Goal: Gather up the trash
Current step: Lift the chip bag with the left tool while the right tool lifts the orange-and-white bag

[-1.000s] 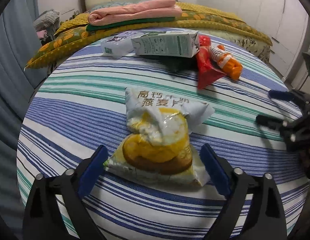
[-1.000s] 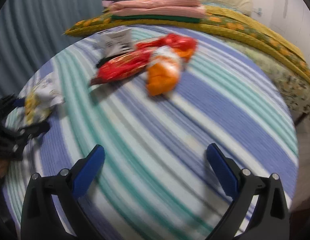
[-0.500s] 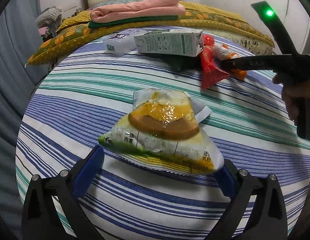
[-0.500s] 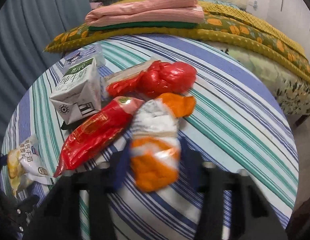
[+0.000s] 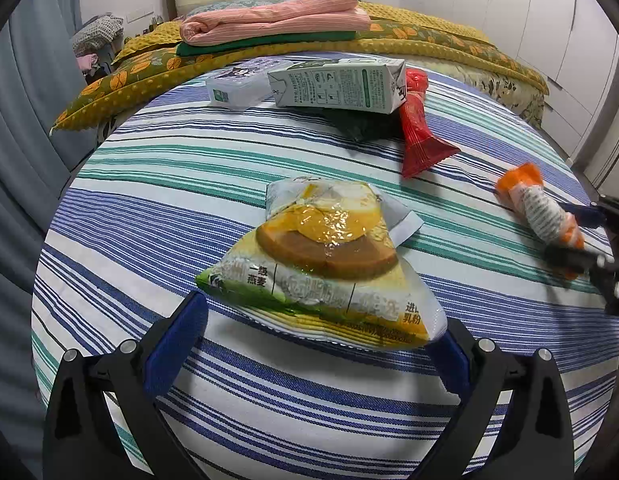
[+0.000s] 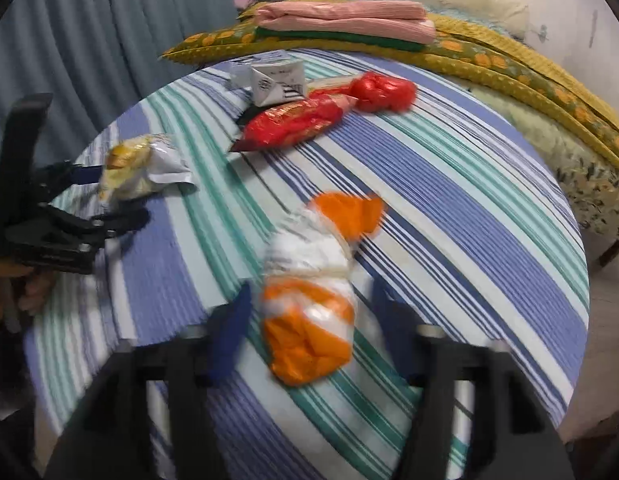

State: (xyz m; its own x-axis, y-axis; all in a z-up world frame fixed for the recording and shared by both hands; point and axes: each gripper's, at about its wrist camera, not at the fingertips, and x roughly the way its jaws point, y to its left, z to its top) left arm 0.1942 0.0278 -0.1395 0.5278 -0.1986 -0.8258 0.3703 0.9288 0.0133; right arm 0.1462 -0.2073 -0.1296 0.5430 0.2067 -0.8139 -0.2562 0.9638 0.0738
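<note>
My left gripper [image 5: 315,330] is shut on a yellow-and-white oat snack bag [image 5: 329,264] and holds it tilted above the striped round table [image 5: 189,208]. The bag also shows in the right wrist view [image 6: 137,168]. My right gripper [image 6: 309,320] is shut on an orange-and-white wrapper [image 6: 313,292], lifted off the cloth; it also shows in the left wrist view [image 5: 541,208]. A green-and-white milk carton [image 5: 341,86], a red snack packet [image 5: 419,136], a crumpled red bag [image 6: 383,86] and a white plastic box [image 5: 245,82] lie at the far side.
A dark green wrapper [image 5: 361,126] lies under the carton. Behind the table is a bed with a yellow quilt [image 5: 429,40] and folded pink and green blankets [image 5: 277,20]. Blue curtains [image 6: 89,40] hang at the left. White cabinets [image 5: 549,20] stand at the right.
My left gripper closed on the oat bag and raised it. My right gripper reached the far pile, closed on the orange-and-white wrapper and carried it back toward the near right.
</note>
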